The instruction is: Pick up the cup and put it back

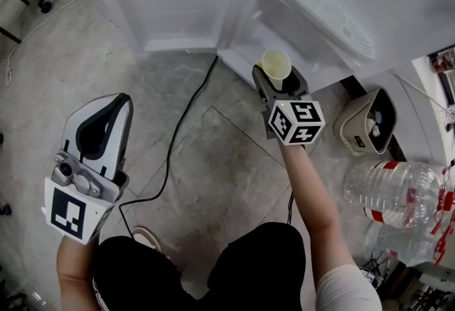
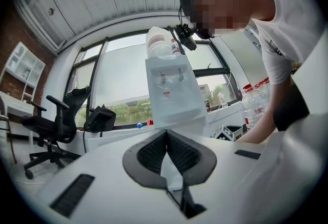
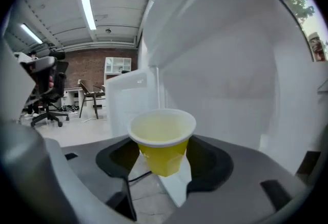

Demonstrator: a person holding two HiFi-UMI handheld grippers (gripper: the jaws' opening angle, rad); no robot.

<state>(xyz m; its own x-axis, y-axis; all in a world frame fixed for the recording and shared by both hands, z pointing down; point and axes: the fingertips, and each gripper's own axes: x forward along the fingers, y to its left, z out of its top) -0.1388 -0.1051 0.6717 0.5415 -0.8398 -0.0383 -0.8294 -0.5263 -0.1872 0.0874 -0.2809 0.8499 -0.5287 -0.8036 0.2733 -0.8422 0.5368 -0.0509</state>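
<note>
Tiled floor w/ a white water dispenser, cabinet door open. Right gripper jaws clamped on the yellow paper cup, upright, right by the open cabinet. Left gripper well off to the side, jaws closed, nothing btwn them.

Right gripper outstretched, gripping; left gripper lowered, fingers together.

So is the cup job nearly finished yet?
Looks about halfway. Done: the yellow cup is picked up, pinched between the jaws of the right gripper and off the floor. In hand: it hangs in front of the white water dispenser, beside its open door. Left: setting the cup back down and letting go. The left gripper is shut and empty, off to the side.
</note>
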